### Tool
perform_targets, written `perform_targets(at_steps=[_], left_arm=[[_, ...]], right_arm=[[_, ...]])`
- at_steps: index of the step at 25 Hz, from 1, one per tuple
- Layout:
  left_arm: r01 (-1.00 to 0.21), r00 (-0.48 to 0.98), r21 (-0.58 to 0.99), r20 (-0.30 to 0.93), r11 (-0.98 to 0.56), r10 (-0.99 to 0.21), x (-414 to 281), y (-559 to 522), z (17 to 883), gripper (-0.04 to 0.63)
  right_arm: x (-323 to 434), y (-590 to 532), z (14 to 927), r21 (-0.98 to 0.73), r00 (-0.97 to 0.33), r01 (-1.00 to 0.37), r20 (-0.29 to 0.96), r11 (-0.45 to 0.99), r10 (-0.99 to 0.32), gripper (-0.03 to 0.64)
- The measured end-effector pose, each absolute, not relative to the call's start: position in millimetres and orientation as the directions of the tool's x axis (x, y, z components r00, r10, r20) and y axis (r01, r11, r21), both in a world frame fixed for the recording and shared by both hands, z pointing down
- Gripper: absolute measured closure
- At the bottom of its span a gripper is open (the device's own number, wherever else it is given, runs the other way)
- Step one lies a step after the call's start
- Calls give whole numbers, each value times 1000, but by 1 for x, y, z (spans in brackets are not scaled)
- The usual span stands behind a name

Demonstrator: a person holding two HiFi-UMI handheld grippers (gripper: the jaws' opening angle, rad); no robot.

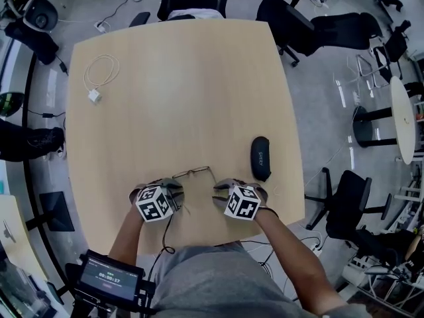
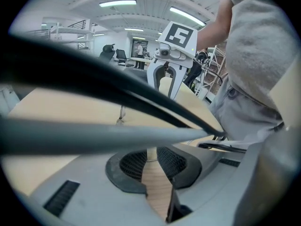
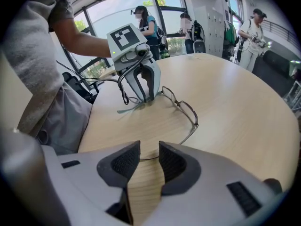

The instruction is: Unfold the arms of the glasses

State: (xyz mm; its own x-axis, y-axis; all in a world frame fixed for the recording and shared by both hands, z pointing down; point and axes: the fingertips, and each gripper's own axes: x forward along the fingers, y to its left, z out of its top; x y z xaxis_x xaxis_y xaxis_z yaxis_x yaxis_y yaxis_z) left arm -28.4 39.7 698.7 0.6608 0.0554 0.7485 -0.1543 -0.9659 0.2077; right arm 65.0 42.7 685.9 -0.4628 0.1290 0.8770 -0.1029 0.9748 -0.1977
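**Q:** How are the arms posed?
**A:** The left forearm [image 1: 124, 237] and right forearm [image 1: 286, 244] reach forward from the body over the near edge of the table [image 1: 185, 85]. Each holds its tool low, with jaws angled down to the tabletop and marker cube uppermost. The left gripper [image 2: 151, 160] and right gripper [image 3: 149, 157] stand a little apart, each facing the other.

**Q:** And the jaws?
**A:** Left gripper: the pads are parted by a narrow gap with bare wood showing through, and a thin wire crosses at the tips. Blurred dark bands close to that lens cannot be identified. Right gripper: a like gap, wider than the thin arm end crossing it, so the pads do not press on it.

**Q:** Where is the task's object?
**A:** The glasses [image 3: 187, 111] rest on the table between the two grippers, with the lens front just beyond the jaw tips, away from the person. Both arms are spread open, one running back to each gripper's jaw tips.

**Q:** Surface and room?
**A:** The table is pale wood with rounded corners. A dark case [image 1: 260, 158] lies just beyond the right gripper, on its outer side. A coiled white cable [image 1: 101, 71] lies well beyond the left gripper. Black office chairs [image 1: 344, 28] stand on a grey floor [image 1: 324, 124], and a small screen [image 1: 109, 280] sits by the person's left side.
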Motion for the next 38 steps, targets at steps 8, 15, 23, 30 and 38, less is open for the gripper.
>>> perform_targets(at_steps=[8, 15, 23, 30, 38], left_arm=[[-152, 581, 147, 814, -977, 32, -48, 45, 688, 552], [-290, 581, 25, 799, -957, -154, -61, 35, 656, 554], [-523, 633, -28, 656, -852, -411, -64, 21, 603, 575], [-625, 631, -81, 534, -777, -563, -59, 32, 552, 588], [-653, 634, -112, 460, -749, -621, -37, 49, 531, 588]], right_arm=[[68, 35, 670, -149, -512, -166, 858, 975, 44, 489], [65, 39, 646, -125, -578, -219, 816, 968, -26, 489], [71, 50, 627, -128, -647, -284, 757, 950, -92, 489], [84, 78, 620, -131, -666, -289, 739, 948, -101, 491], [102, 97, 618, -123, -663, -304, 739, 944, -117, 507]])
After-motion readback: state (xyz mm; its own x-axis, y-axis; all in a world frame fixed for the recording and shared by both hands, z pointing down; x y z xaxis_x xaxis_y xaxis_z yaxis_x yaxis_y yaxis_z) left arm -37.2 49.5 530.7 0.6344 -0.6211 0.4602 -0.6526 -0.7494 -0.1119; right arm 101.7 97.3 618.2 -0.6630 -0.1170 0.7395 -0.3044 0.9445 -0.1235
